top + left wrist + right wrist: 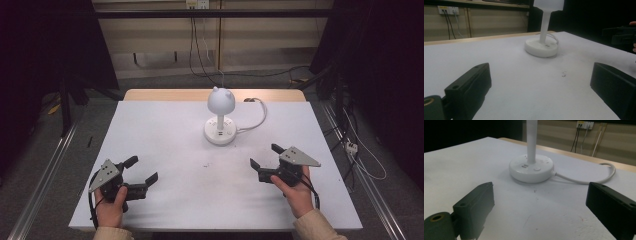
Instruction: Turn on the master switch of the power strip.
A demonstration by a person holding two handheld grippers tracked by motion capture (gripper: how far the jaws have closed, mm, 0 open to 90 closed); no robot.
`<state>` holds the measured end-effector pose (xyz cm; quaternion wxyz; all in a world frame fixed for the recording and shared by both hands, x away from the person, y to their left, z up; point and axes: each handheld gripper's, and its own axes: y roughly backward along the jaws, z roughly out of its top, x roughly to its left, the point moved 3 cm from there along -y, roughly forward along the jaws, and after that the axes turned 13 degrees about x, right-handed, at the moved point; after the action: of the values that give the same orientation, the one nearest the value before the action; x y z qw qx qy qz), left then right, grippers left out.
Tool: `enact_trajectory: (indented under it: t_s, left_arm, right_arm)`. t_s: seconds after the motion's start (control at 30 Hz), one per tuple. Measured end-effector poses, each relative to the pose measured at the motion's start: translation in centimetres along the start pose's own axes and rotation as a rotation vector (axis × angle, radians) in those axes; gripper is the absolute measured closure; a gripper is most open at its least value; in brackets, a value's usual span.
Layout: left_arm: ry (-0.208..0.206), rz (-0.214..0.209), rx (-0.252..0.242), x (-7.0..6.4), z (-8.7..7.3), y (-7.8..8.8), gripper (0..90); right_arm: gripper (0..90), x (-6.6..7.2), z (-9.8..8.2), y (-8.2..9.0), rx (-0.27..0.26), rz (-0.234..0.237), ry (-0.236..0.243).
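Nearest the high camera, at the bottom edge, two hands come in over the near side of the table, each holding a claw. The left claw sits near the table's front left, its jaws spread wide and pointing in toward the middle, with nothing between them; in the left gripper view both black jaws stand far apart over bare white tabletop. The right claw rests at the front right, held by the right hand, jaws likewise wide apart and empty, aimed toward the centre; a grey three-cornered plate rides on top of it. The two claws lie well apart from each other, roughly level, one at each side. Between and beyond them, toward the far middle of the table, stands a small white lamp: a round base flat on the surface, a thin upright stem, and a rounded head with two small ear-like bumps on top. The base carries a button and small ports on its front. A white cable leaves the base and loops across the table toward the far right edge. Neither claw touches the lamp.
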<state>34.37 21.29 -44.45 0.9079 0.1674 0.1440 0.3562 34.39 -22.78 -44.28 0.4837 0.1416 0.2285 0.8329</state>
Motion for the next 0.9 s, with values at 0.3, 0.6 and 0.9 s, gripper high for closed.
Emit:
enact_trajectory:
  t_s: [0.3,0.6,0.9]
  left_arm:
    - [-0.002,0.003,-0.009,0.0,0.1,0.1,3.1]
    - [-0.007,-0.003,-0.005,-0.1,0.1,-0.1,3.1]
    - [-0.002,-0.004,-0.004,-0.1,0.1,-0.2,3.2]
  right_arm:
    - [7.6,0.6,1.0,-1.2,0.011,0.018,0.012]
    - [8.1,0.9,2.7,-2.1,0.007,0.019,0.015]
    - [9.8,0.5,3.2,-3.0,0.021,0.009,-0.010]
